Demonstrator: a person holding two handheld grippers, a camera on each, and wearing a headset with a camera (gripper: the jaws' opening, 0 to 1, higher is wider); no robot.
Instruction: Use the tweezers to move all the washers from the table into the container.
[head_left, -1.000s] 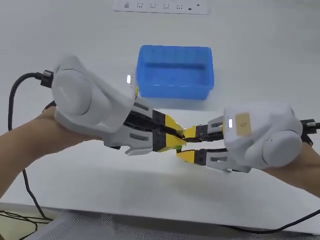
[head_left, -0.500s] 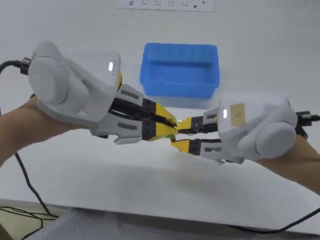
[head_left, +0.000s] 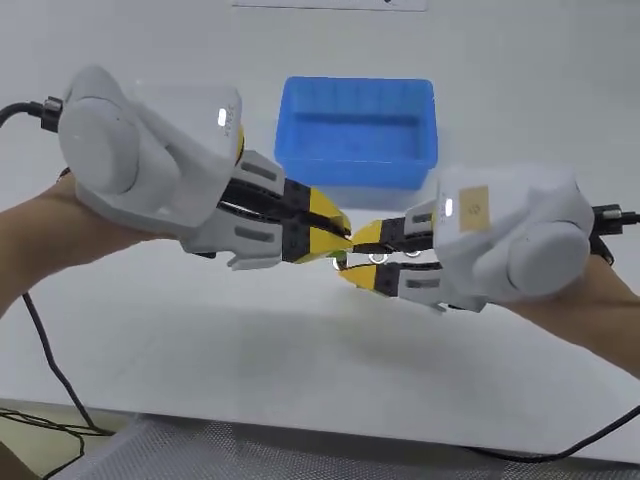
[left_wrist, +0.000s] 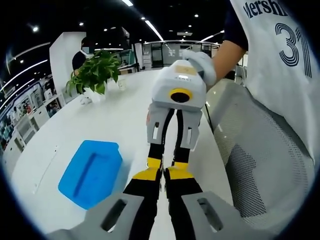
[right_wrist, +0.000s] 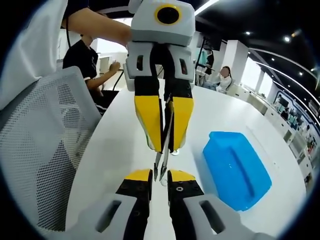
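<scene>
Head view, container (head_left: 358, 168): blue rectangular tub on the white desk (head_left: 240, 345), at the far side
Head view, left claw (head_left: 340, 241): nearer than the container and off its left corner, pointing right, jaws almost together
Head view, right claw (head_left: 352, 263): nearer than the container, below its near wall, pointing left, tip to tip with the left claw, jaws a slim gap apart
Left gripper view, container: on the desk, to the left of both claws
Left gripper view, right claw: faces the camera, right of the container, its tips meeting the left claw's yellow tips
Right gripper view, tweezers (right_wrist: 164, 132): pinched between the left claw's yellow jaws, left of the container, prongs slightly parted, points reaching into the right claw's gap
Right gripper view, right claw: jaws narrowly parted around the tweezer points; cannot tell if they touch them
Right gripper view, washer (right_wrist: 173, 152): small ring on the desk, between the tweezers and the container, just under the left claw's tip
</scene>
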